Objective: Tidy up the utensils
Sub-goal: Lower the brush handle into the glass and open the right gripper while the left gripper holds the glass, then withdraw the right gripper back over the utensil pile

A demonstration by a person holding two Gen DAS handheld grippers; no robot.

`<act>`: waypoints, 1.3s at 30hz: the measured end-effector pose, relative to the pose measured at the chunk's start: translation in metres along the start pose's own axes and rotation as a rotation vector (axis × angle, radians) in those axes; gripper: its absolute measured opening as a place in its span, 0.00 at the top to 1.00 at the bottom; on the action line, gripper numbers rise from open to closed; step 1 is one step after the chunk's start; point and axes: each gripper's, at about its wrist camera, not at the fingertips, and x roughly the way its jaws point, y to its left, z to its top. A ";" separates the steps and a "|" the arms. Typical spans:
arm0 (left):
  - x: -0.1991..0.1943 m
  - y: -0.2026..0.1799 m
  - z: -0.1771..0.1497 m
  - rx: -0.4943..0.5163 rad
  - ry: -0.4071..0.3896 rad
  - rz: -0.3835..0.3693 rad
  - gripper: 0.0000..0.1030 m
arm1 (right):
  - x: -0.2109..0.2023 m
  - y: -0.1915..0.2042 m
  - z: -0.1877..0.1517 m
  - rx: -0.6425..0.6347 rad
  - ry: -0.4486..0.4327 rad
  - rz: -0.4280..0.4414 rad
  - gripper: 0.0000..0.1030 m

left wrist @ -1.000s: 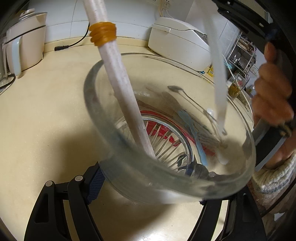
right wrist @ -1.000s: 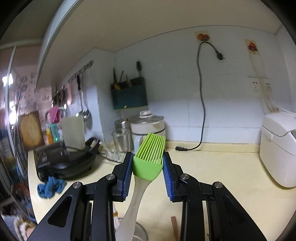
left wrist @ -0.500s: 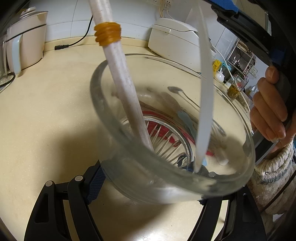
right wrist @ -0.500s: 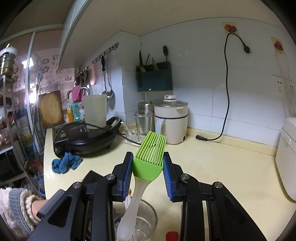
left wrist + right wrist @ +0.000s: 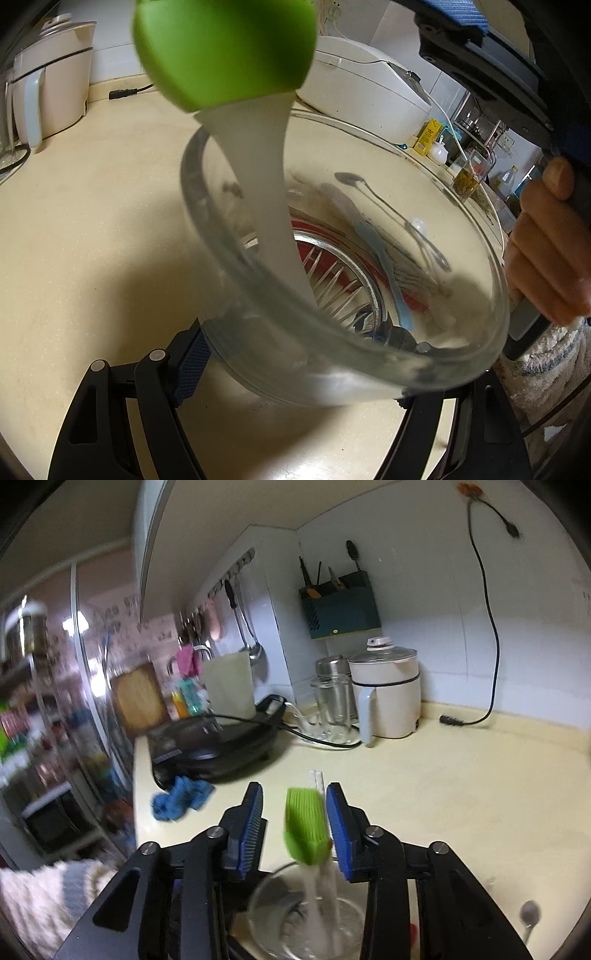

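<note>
My left gripper (image 5: 295, 363) is shut on a clear glass jar (image 5: 461, 354) that stands on the cream counter (image 5: 92, 240). A green silicone brush (image 5: 225, 48) with a translucent handle stands in the jar, leaning on the rim. In the right wrist view the brush (image 5: 304, 825) stands loose between the spread jaws of my right gripper (image 5: 295, 829), above the jar (image 5: 266, 904). A white stick (image 5: 317, 779) also stands in the jar. A metal spoon (image 5: 369, 192), a blue utensil (image 5: 384, 269) and a red item (image 5: 373, 273) show through the glass.
A white rice cooker (image 5: 369, 88) stands behind the jar and a white kettle (image 5: 386, 694) at the wall. A black griddle (image 5: 221, 749), a blue cloth (image 5: 181, 801) and glass jars (image 5: 332, 701) are at the counter's left. A spoon (image 5: 530, 914) lies at right.
My right gripper opened and let go of the green brush, which dropped into the jar. The right gripper tilted down and turned left. The left gripper kept hold of the jar.
</note>
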 end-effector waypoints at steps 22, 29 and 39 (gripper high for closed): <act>0.001 -0.001 0.000 0.003 0.001 0.004 0.21 | -0.113 -0.068 0.015 0.273 -0.211 -0.107 0.64; 0.004 -0.001 0.000 0.001 0.001 0.003 0.21 | -0.146 -0.115 -0.020 0.459 -0.204 -0.220 0.64; 0.004 -0.002 0.000 0.008 0.003 0.011 0.21 | -0.188 -0.179 -0.077 0.725 -0.105 -0.474 0.62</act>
